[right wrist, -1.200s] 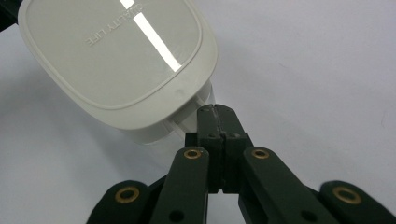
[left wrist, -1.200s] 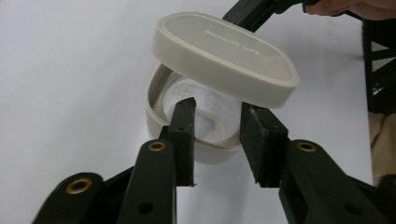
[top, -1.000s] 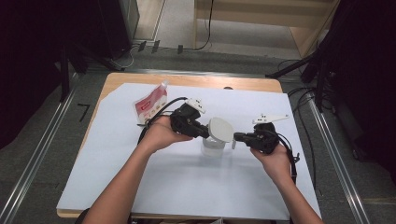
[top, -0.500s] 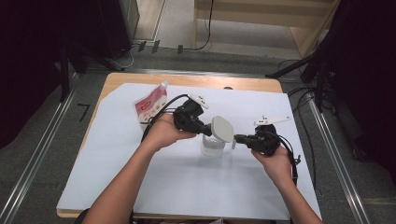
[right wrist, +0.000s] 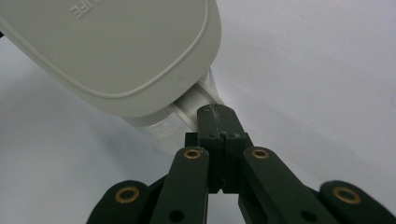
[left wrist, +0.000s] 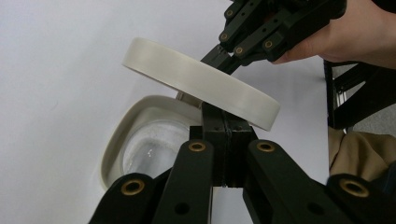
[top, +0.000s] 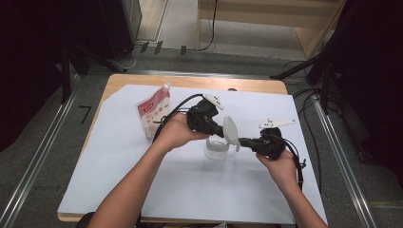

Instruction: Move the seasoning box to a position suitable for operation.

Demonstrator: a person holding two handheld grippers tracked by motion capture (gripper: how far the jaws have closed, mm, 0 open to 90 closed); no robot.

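Observation:
A clear plastic container stands mid-table on the white sheet. Its white lid is lifted off and tilted steeply on edge above it. My left gripper comes in from the left, shut on the lid's near rim. In the left gripper view the lid hangs over the open container, and it hides the tips of my left gripper. My right gripper comes in from the right. In the right gripper view it is shut on a pale flap under the lid.
A red and white pouch stands at the back left of the white sheet. Cables trail from both grippers. The wooden table edge runs along the back, with dark equipment beyond the table's sides.
The lid has risen off the container and tipped from nearly flat to steeply tilted. My left hand has moved up and to the right with it. The right hand has stayed put.

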